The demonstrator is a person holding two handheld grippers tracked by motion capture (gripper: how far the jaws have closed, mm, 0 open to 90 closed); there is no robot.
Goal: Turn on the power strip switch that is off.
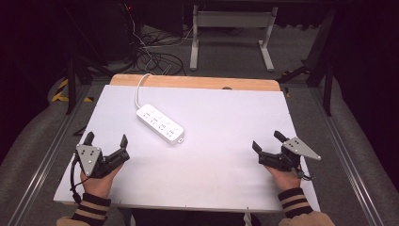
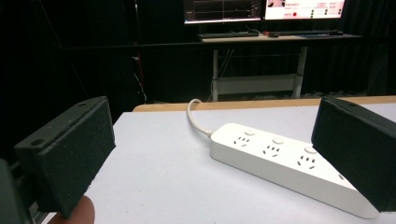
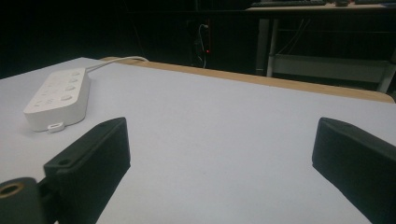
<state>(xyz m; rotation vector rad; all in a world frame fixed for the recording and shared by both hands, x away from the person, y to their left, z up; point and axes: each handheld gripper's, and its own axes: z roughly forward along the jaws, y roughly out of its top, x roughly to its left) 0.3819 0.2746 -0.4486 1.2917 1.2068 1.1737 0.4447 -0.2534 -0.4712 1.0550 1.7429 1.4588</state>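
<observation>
White sheeting covers the table (image 1: pixel 211 165), matte and bare along its near edge, where the person's striped cuffs (image 1: pixel 91 207) come in from below. Toward the far left of the sheet lies the white power strip (image 1: pixel 160 124), set at a slant, its near end pointing to the table's middle and its cord (image 1: pixel 139 89) running off the far edge. A strip of bare wood (image 1: pixel 197 82) shows along that far edge. Beyond it the floor is grey, with a tangle of dark cables (image 1: pixel 155 59) and the pale legs of another desk (image 1: pixel 230 33); from the left gripper view, lit monitors (image 2: pixel 261 8) stand on that desk in a dark room.

Both hands rest low at the near corners, well apart. The left gripper (image 1: pixel 107 141) points forward and a little inward, its jaws spread wide with nothing between them; in its own view the power strip lies just ahead, between the two pads but untouched. The right gripper (image 1: pixel 267 141) angles toward the table's middle, jaws likewise wide and empty, with the power strip off at the far left of its view.
</observation>
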